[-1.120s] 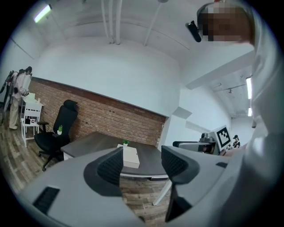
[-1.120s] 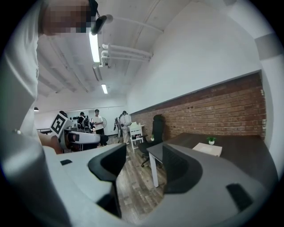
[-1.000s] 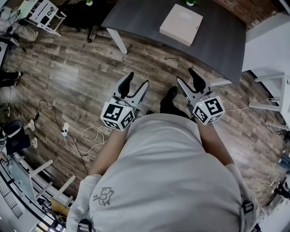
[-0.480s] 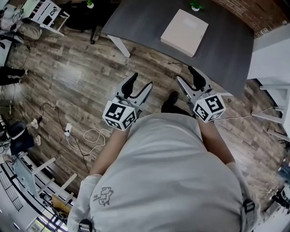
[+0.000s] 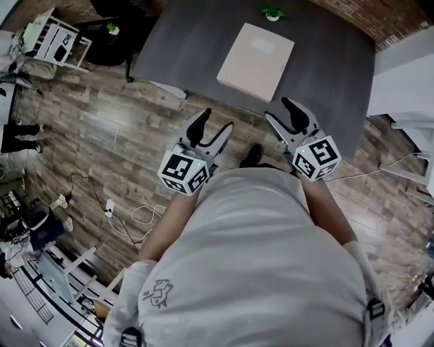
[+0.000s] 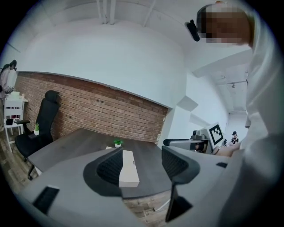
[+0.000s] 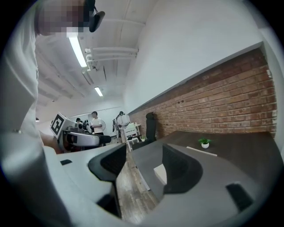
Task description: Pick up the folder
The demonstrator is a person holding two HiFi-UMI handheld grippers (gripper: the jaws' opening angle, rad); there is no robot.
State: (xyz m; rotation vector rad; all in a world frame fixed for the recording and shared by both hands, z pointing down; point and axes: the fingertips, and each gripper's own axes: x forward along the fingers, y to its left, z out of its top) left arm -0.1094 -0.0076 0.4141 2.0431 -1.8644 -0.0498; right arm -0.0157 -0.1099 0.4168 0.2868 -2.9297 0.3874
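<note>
head view: the tan folder (image 5: 255,61) lies flat on the dark table (image 5: 325,74), with a small potted plant (image 5: 272,12) near its far side. the left gripper (image 5: 213,126) and the right gripper (image 5: 281,116) are held at the table's near edge above the wood floor (image 5: 102,122), both apart from the folder.

left gripper view: the jaws stand apart with nothing clamped. the folder shows beyond the gap, on the table.

right gripper view: the jaws are spread and empty. a corner of the folder peeks out between them, farther off.

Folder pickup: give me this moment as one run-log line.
phase: pre-grasp | folder: flat on table, untouched | left gripper: open, empty | right gripper: open, empty | both clear of folder
</note>
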